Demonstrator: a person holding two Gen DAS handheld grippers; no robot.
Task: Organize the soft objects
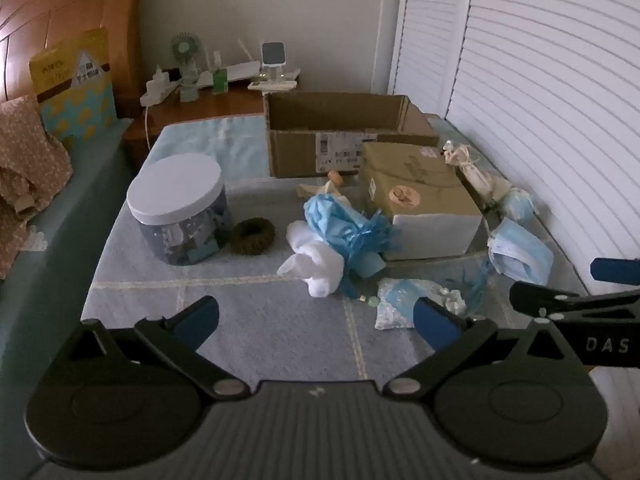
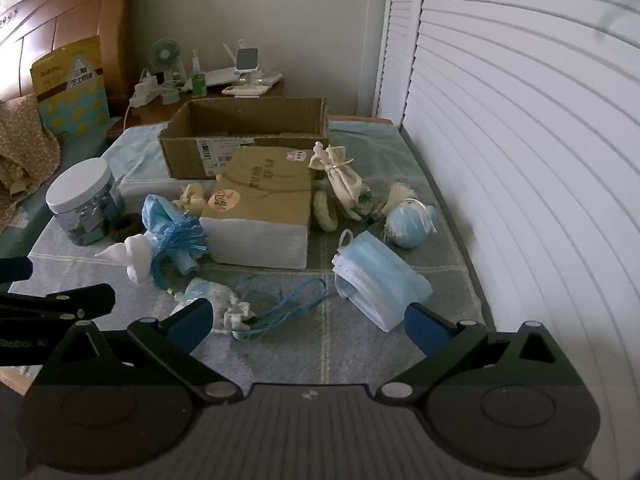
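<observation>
Soft things lie scattered on a blue quilted mat [image 1: 240, 320]. A blue and white cloth bundle [image 1: 336, 236] lies mid-mat, also in the right wrist view [image 2: 160, 232]. A stack of blue face masks [image 2: 376, 284] lies just ahead of my right gripper [image 2: 308, 320], which is open and empty. A small blue pouch [image 2: 216, 296] with a blue cord [image 2: 288, 308] lies by its left finger. A cream drawstring bag [image 2: 340, 184] and a blue ball [image 2: 408, 224] lie further back. An open cardboard box [image 1: 340, 132] stands at the back. My left gripper [image 1: 316, 316] is open and empty.
A closed tan box [image 1: 420, 196] sits mid-mat. A white-lidded jar [image 1: 180, 208] stands at left with a dark hair tie [image 1: 252, 236] beside it. White louvred doors [image 2: 520, 160] run along the right. A nightstand [image 1: 224, 100] with a fan and gadgets is behind.
</observation>
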